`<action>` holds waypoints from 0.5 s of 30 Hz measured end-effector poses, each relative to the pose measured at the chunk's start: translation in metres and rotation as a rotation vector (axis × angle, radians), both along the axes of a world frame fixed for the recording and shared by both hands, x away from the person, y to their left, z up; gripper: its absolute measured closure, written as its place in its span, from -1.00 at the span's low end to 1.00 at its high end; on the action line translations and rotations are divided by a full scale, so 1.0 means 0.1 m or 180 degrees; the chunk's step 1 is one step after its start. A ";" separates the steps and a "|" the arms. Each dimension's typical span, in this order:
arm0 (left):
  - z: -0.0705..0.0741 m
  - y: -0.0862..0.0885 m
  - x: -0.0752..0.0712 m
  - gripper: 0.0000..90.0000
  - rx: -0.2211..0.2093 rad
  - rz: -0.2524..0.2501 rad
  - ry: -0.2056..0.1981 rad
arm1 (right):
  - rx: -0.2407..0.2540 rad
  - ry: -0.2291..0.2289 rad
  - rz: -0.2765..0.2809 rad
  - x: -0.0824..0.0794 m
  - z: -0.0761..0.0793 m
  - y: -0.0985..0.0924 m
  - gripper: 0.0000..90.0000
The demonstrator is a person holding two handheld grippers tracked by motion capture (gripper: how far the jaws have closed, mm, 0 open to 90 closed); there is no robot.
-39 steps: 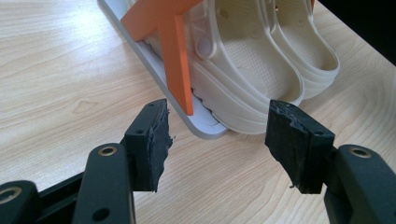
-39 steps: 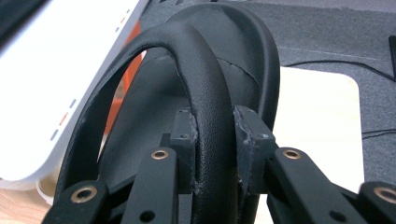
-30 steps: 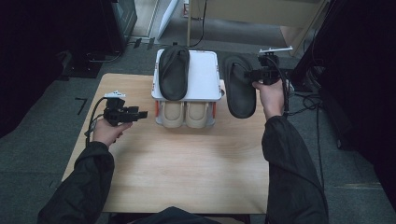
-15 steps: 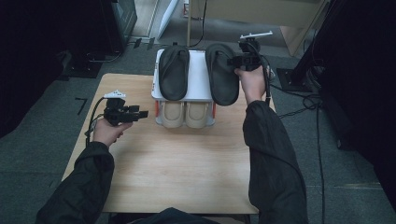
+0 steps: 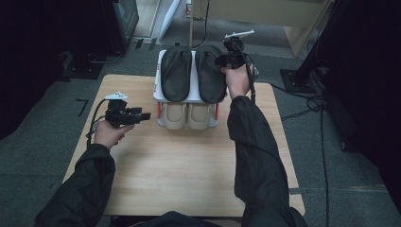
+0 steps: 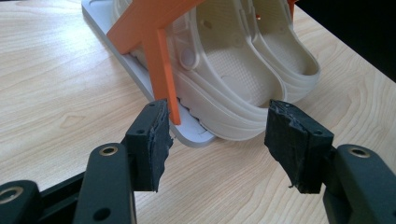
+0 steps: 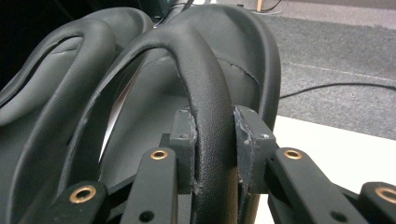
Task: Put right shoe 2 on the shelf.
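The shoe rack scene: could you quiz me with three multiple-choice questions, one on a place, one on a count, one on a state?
1. Where do the beige clogs sit?
A. under the black slippers
B. on the floor
C. beside the rack

2. How many black slippers lie on top of the rack?
A. one
B. two
C. four

3. The left gripper is:
A. shut on a clog
B. open
C. holding a cable

Answers: 1 A, the clogs fill the lower tier. 2 B, left slipper and right slipper. 3 B, its jaws stand apart, holding nothing.
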State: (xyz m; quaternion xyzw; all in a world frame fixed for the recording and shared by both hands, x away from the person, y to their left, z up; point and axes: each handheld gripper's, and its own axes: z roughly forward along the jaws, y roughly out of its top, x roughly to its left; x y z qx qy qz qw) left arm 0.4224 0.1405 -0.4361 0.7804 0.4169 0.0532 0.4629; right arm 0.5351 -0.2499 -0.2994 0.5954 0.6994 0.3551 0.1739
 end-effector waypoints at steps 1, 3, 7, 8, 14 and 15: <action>0.00 0.00 0.00 -0.10 -0.0009 0.0006 0.0010 | 0.0013 0.0036 -0.0022 0.01 -0.01 0.01 0.57; -0.01 0.01 0.00 -0.10 -0.0020 0.0017 0.0014 | 0.0004 0.0026 -0.0033 0.04 -0.03 0.03 0.57; -0.01 0.01 0.01 -0.10 -0.0019 0.0014 0.0015 | 0.0116 0.0042 -0.0058 0.09 -0.08 0.06 0.57; -0.01 0.01 0.01 -0.10 -0.0018 0.0015 0.0013 | 0.0093 0.0051 -0.0051 0.10 -0.09 0.08 0.57; -0.01 0.01 0.01 -0.10 -0.0020 0.0014 0.0014 | 0.0109 -0.0022 0.0084 0.10 -0.14 0.06 0.36; -0.01 0.00 0.01 -0.10 -0.0021 0.0014 0.0012 | 0.0095 -0.0038 0.0101 0.09 -0.14 0.05 0.35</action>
